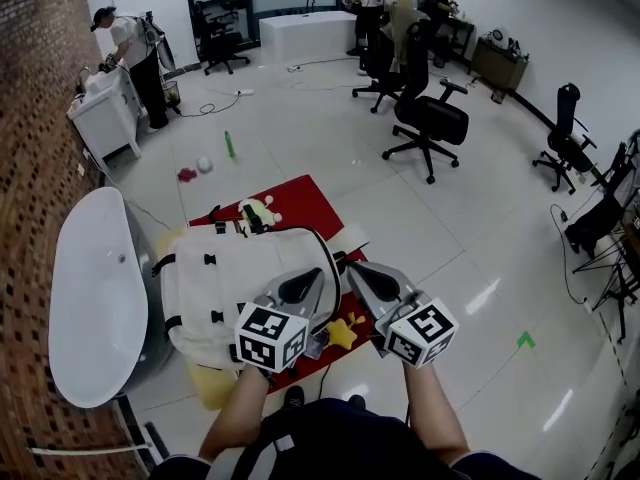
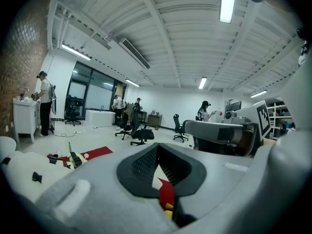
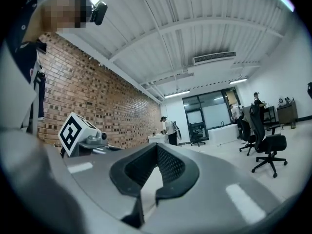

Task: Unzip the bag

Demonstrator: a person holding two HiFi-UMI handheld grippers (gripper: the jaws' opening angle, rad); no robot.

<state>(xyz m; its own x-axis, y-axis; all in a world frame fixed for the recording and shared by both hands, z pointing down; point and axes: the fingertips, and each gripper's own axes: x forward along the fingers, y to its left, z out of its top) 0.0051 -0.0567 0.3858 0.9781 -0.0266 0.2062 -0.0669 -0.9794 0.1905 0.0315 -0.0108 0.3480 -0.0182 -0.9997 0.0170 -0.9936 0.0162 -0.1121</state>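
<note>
- Currently, you have no grip on the bag (image 1: 235,278). The task reads as not yet begun.
- Left gripper (image 1: 300,288): the jaws are pressed together with nothing between them. It hangs over the bag's near right corner.
- Right gripper (image 1: 365,280): the jaws are pressed together and empty. It hangs just right of the bag, over the mat (image 1: 300,203).
- The bag is white and lies flat on a yellow cushion (image 1: 215,388) on the floor, between the tub (image 1: 90,298) and the red mat.
- Zip (image 1: 328,258): a dark line curves along the bag's right edge. It appears closed along the stretch that shows. The puller cannot be made out.
- Both gripper views look out across the room, not down at the zip. Judge neither tool as aimed at it yet.
- Done so far: nothing that the pictures show.
- Left to do, as a judgement:
- Find the puller and lower one tool to it.
- Spread the jaws, then pinch the puller.
- Steady the bag with the other tool, since the soft cloth is likely to bunch under the pull.
- Draw the puller along the whole curve.
</note>
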